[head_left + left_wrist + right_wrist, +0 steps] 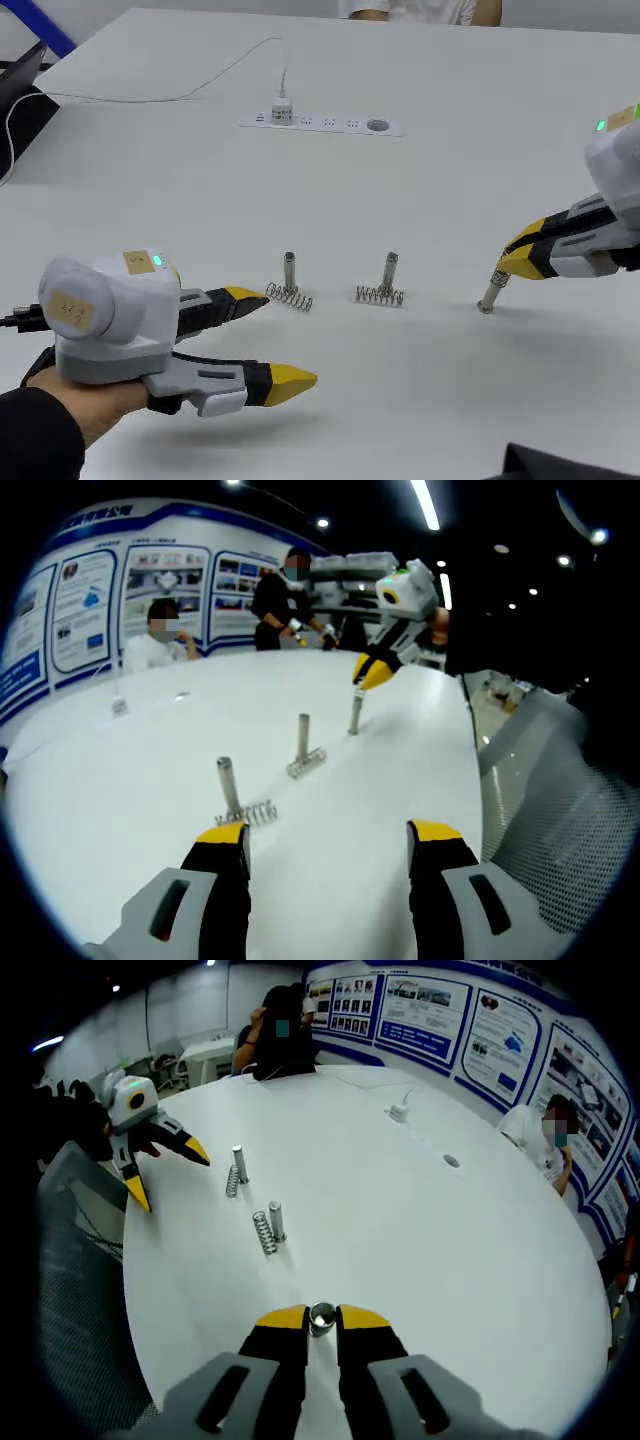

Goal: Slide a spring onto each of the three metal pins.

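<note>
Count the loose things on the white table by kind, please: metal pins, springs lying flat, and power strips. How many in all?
Metal pins: 3 - left pin, middle pin, right pin tilted in the right gripper.
Springs lying flat: 2 - left spring, right spring.
Power strip: 1.
Total: 6.

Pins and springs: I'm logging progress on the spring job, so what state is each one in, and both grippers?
left pin: upright, bare.
left spring: lying at the left pin's foot.
middle pin: upright, bare.
middle spring: lying at the middle pin's foot.
right pin: tilted, top gripped.
right gripper: shut on the right pin.
left gripper: open, holding nothing.
</note>
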A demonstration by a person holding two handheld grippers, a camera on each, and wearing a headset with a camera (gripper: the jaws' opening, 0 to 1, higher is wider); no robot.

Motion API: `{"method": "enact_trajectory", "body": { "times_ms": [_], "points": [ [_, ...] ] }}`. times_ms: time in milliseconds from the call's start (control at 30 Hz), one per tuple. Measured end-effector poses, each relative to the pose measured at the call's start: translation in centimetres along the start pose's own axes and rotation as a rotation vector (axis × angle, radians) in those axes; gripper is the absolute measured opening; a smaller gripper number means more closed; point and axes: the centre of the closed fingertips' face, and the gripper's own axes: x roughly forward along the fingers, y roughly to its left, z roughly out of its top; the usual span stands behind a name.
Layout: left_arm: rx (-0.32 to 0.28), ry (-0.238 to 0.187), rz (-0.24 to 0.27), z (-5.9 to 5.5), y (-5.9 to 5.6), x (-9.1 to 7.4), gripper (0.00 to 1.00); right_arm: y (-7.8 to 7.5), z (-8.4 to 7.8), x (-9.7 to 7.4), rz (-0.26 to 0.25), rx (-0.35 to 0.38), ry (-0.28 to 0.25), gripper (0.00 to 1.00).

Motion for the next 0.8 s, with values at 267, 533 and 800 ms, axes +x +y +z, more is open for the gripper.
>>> {"method": "enact_trajectory", "body": {
  "times_ms": [267,533,800],
  "points": [
    [-0.002,0.002,0.001,-0.1,0.0,0.0,0.64,0.1,-0.4,0.8,0.006,0.016,0.005,0.12],
    [-0.004,0.002,0.004,-0.1,0.1,-0.1,0.64,0.3,-1.0,1.4,0.011,0.036,0.008,0.12],
    [-0.007,0.0,0.008,-0.2,0.1,-0.1,0.64,0.5,-1.7,2.1,0.022,0.055,0.016,0.12]
  ]
}}
